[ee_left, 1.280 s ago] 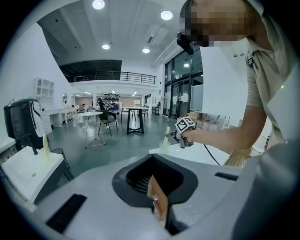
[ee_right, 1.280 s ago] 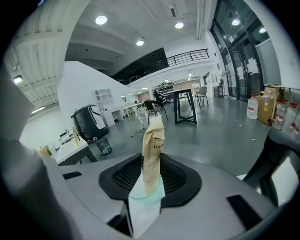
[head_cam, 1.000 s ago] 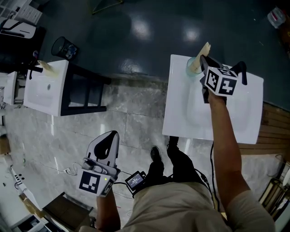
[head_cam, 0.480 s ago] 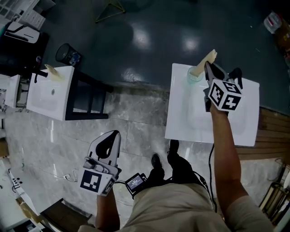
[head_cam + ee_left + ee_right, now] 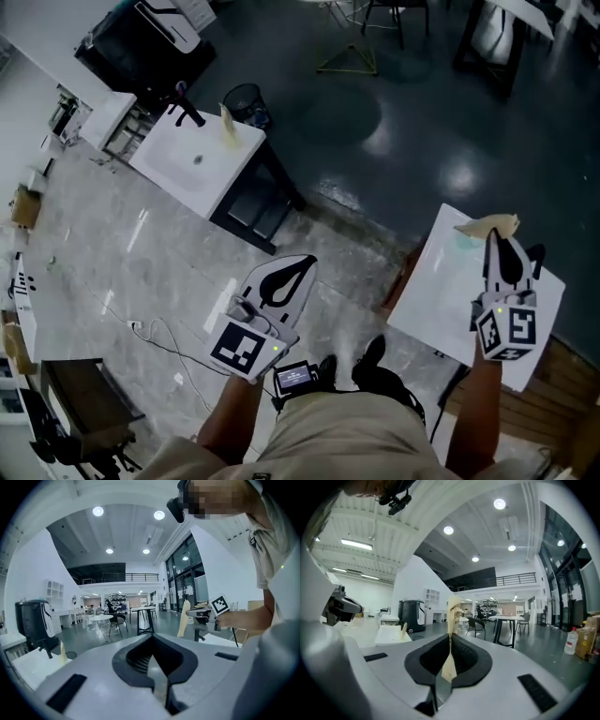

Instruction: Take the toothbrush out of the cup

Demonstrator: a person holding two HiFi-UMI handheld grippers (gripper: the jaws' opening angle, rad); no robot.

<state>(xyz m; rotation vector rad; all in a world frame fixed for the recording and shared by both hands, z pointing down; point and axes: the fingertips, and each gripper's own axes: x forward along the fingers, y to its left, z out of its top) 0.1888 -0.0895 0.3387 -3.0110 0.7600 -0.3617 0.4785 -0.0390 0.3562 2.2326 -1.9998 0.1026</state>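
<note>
My right gripper [image 5: 489,236] holds a beige toothbrush [image 5: 487,225] in the air above the far corner of a white washstand [image 5: 433,305]. Its jaws are closing, with the handle pinched between them. In the right gripper view the toothbrush [image 5: 451,613] stands upright out of the jaws. A pale translucent cup [image 5: 465,242] shows faintly just below the brush. My left gripper [image 5: 306,263] hovers over the marble floor, shut and empty. The left gripper view shows the raised right gripper [image 5: 191,613] and the toothbrush [image 5: 183,619] at its right.
A second white washstand [image 5: 202,159] with a black tap and a black frame stands at the upper left, next to a black bin [image 5: 246,98]. A cable [image 5: 150,328] lies on the marble floor. Dark floor with tables and chairs lies beyond.
The right gripper has risen with the toothbrush, which has come up out of the cup. The left gripper has risen too, and the head view has swung to the left.
</note>
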